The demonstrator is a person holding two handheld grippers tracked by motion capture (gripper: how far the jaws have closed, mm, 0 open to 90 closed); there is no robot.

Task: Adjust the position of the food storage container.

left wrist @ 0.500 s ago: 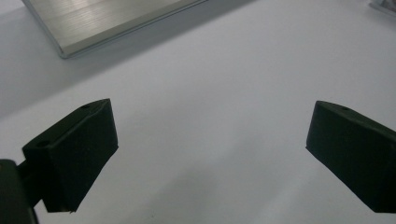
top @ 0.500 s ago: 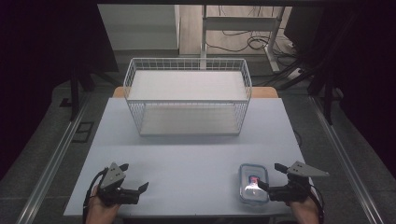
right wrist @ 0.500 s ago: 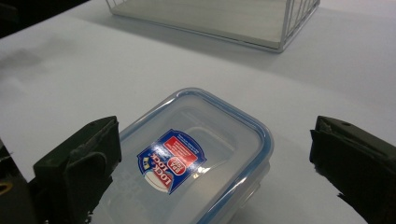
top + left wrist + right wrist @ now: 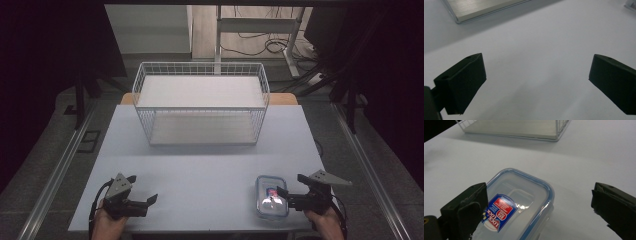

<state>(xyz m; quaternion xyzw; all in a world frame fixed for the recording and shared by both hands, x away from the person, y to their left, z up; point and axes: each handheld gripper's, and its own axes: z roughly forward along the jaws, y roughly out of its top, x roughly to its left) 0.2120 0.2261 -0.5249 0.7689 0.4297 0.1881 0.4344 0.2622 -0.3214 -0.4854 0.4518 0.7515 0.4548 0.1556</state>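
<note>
A clear box (image 4: 272, 196) with a blue-rimmed lid and a red and blue label is seen lying flat near the table's (image 4: 210, 165) front right corner, just in front of the right gripper (image 4: 289, 189), whose jaws are spread wide with one by the box's near end and nothing gripped. The left gripper (image 4: 142, 189) is held at the front left over bare table, jaws wide apart and empty. A wire basket (image 4: 200, 102) is set well behind, toward the far edge.
</note>
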